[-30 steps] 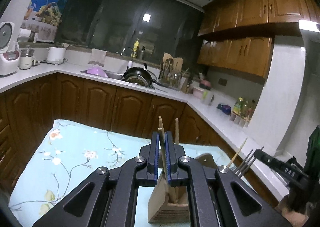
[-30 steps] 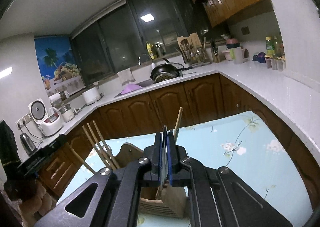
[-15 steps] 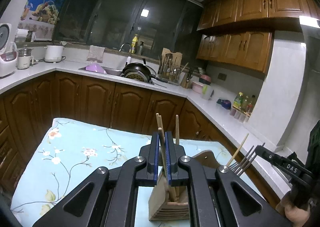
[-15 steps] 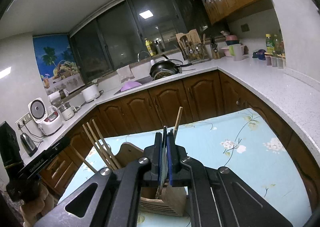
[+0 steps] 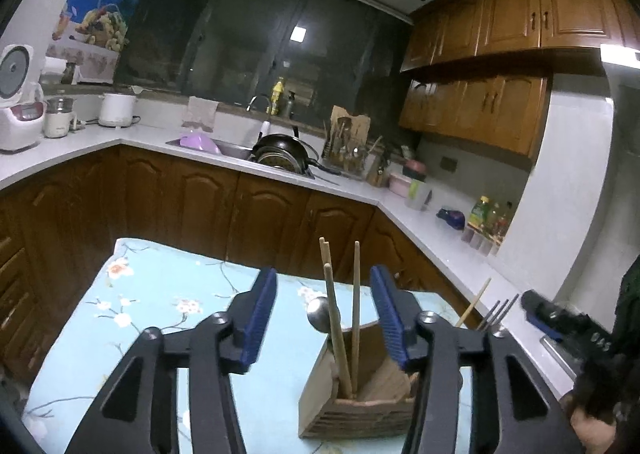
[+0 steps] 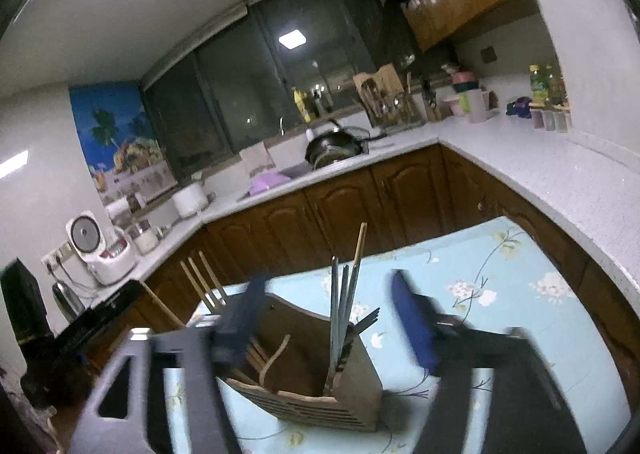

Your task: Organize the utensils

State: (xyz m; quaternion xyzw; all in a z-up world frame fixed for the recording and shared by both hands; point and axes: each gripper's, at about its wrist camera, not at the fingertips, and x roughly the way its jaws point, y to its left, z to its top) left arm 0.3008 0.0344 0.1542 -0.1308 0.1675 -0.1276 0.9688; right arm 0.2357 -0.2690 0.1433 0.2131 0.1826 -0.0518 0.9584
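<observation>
On the left of the left wrist view, a white rice cooker [image 5: 18,109] is standing on the white countertop [image 5: 72,145]. Farther right, a black pan [image 5: 284,151] is sitting at the sink.

In the foreground, a table under a light blue floral tablecloth [image 5: 160,294] is carrying the wooden utensil holder [image 5: 360,402]. The left gripper [image 5: 324,318] is positioned over it, and its jaws are opening. Their blue pads are standing well apart. The wooden chopsticks [image 5: 336,318] and a metal spoon [image 5: 320,314] are standing upright in the holder, between the pads and touching neither. The pads are therefore gripping nothing.

At the right edge of this view, the other gripper is appearing as a dark shape.

In the right wrist view, the left gripper [image 6: 116,306] is showing at the far left as a dark body, with its wooden chopsticks [image 6: 200,282] just beside it. The holder [image 6: 320,374] is sitting at the centre of the tablecloth [image 6: 500,294]. The right gripper [image 6: 332,318] is blurring in this view, and its jaws are opening wide. Grey metal chopsticks [image 6: 340,302] and one wooden chopstick [image 6: 360,250] are standing in the holder's right-hand compartment, between the separated pads and clear of both. The right gripper is holding nothing.
</observation>
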